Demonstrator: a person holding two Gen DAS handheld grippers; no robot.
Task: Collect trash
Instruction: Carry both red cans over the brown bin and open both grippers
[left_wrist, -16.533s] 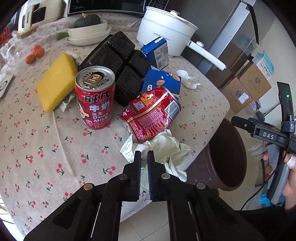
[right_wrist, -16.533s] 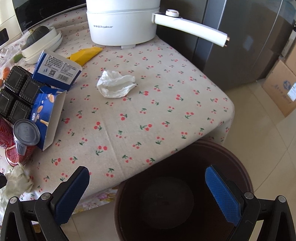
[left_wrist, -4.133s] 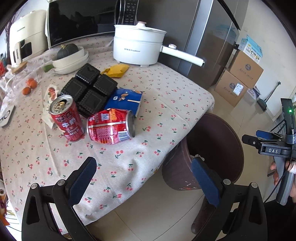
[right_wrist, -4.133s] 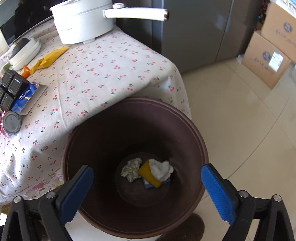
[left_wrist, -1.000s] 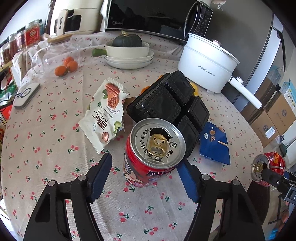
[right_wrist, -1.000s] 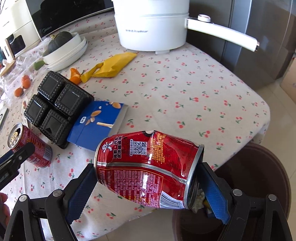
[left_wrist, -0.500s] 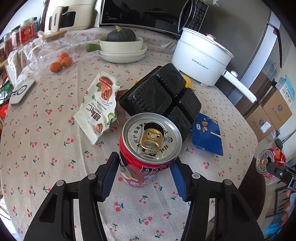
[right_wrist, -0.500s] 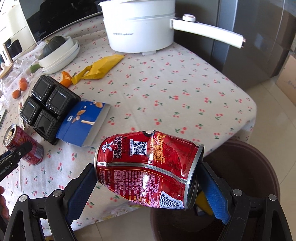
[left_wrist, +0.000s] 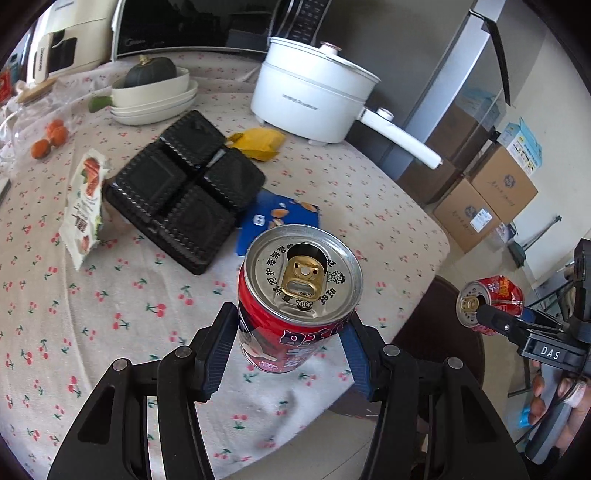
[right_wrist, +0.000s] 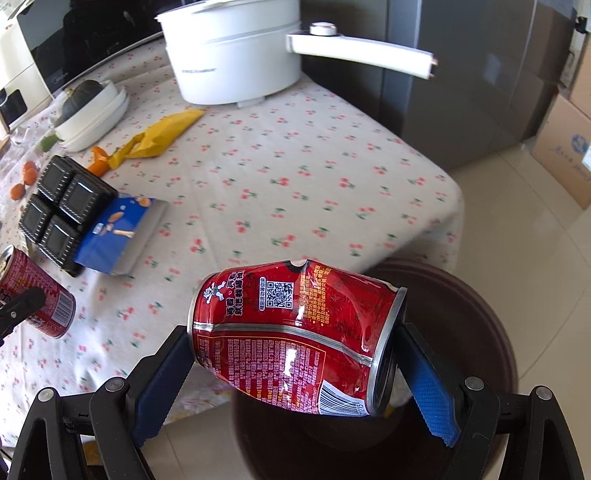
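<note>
Far to the left of the left gripper (left_wrist: 291, 338), a snack bag (left_wrist: 84, 206) lies flat on the bench (left_wrist: 110, 295). Ahead of the gripper and a little left sits a black tray (left_wrist: 181, 192) with four square cups. A blue box (left_wrist: 280, 219) lies flat just past the gripper, touching the tray. Farther ahead are a yellow wrapper (left_wrist: 258, 144) and a big white pot (left_wrist: 314, 99) with a long handle. Bowls (left_wrist: 155, 99) with a dark squash stand far ahead on the left.

The left gripper pinches an upright red can (left_wrist: 295, 306) between its two blue pads. The can's open top faces the camera. The can hangs above the bench, close to the edge.

To the right of it, and lower, stands a brown bin (right_wrist: 461, 332) on the floor, right beside the bench. Cardboard boxes (left_wrist: 487, 199) sit on the floor far off to the right.

The right gripper (right_wrist: 295, 373) is spread wide and squeezes a dented red can (right_wrist: 295, 332) by its two ends. This can lies sideways and tilts down to the right. It hangs over the near rim of the bin. Both grippers point steeply down. A hand (left_wrist: 561, 402) holds the right gripper's handle.
</note>
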